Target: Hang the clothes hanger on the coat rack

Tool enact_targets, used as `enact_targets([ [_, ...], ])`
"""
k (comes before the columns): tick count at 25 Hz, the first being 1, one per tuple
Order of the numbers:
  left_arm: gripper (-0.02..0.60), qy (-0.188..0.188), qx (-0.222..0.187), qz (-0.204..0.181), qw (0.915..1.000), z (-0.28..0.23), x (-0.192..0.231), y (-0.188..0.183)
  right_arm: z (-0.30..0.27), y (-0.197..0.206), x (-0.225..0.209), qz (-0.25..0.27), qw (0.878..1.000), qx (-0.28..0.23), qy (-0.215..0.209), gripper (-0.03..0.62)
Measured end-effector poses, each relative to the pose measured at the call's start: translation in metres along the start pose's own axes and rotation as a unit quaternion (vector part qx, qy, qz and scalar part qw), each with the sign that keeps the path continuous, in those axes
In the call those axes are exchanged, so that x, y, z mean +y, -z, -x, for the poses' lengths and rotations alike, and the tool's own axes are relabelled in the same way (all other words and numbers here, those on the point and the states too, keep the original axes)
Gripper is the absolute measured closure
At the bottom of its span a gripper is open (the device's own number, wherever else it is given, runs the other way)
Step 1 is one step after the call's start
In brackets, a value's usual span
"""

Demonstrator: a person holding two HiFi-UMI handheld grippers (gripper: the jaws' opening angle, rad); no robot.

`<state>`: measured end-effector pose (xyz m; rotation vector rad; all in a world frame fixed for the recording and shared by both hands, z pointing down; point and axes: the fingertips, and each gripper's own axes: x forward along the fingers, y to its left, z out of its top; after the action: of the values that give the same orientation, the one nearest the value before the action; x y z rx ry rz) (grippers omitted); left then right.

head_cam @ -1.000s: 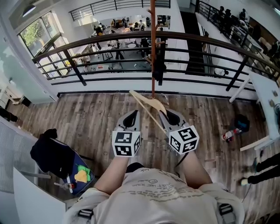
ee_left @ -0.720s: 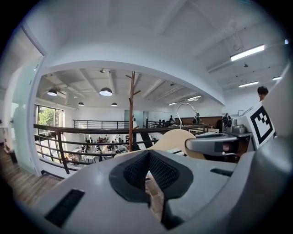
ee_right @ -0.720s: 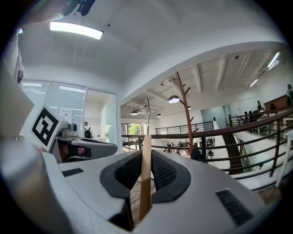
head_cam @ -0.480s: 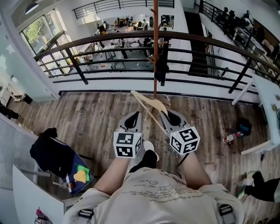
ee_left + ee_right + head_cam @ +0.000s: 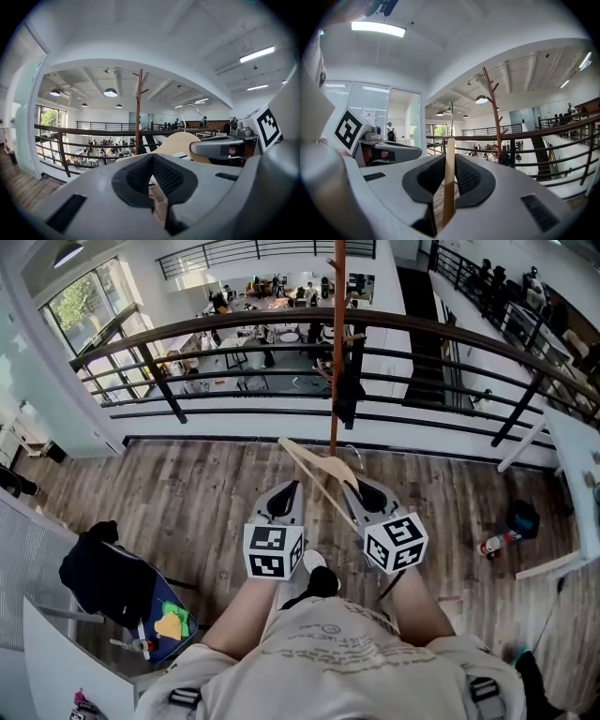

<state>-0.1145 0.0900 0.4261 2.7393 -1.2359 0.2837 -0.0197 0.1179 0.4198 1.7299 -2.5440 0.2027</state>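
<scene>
The coat rack (image 5: 336, 352) is a thin brown wooden pole with short pegs, standing just before the railing; it also shows as the coat rack (image 5: 138, 117) and the coat rack (image 5: 494, 117). My right gripper (image 5: 361, 491) is shut on a pale wooden hanger (image 5: 319, 470) with a metal hook, held a little short of the pole's foot. In the right gripper view the hanger (image 5: 450, 154) stands edge-on between the pads of the right gripper (image 5: 449, 176). The left gripper (image 5: 284, 496) is beside it, with the left gripper (image 5: 151, 171) shut and nothing between its pads. The hanger (image 5: 180, 143) lies to its right.
A dark metal railing (image 5: 281, 329) runs across ahead, with an open drop to a lower floor behind it. A chair with black clothes (image 5: 103, 577) stands at the left. A white table (image 5: 577, 456) and small floor items (image 5: 511, 521) are at the right. My shoe (image 5: 314, 566) is below.
I have stepped slightly forward, one shoe now showing below the grippers. The pole sits a little further right in view. Both grippers and the hanger keep the same pose.
</scene>
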Motion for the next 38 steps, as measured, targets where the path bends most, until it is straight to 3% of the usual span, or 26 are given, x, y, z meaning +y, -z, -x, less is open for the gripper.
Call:
enact_targets([
  [16, 0.577, 0.007, -0.003, 0.004, 1.0, -0.093, 0.031, -0.022, -0.068, -0.011, -0.065, 0.006, 1.0, 0.007, -0.004, 0.543],
  [23, 0.577, 0.003, -0.005, 0.005, 1.0, -0.113, 0.051, -0.011, -0.097, 0.001, -0.072, 0.012, 1.0, 0.008, -0.011, 0.543],
  [32, 0.577, -0.003, 0.009, 0.023, 0.9997, -0.186, 0.103, -0.058, -0.178, -0.038, -0.12, 0.008, 0.999, 0.035, -0.02, 0.543],
  [38, 0.577, -0.009, 0.004, 0.027, 0.9996, -0.22, 0.13, -0.065, -0.218, -0.04, -0.14, 0.012, 0.999, 0.042, -0.026, 0.543],
])
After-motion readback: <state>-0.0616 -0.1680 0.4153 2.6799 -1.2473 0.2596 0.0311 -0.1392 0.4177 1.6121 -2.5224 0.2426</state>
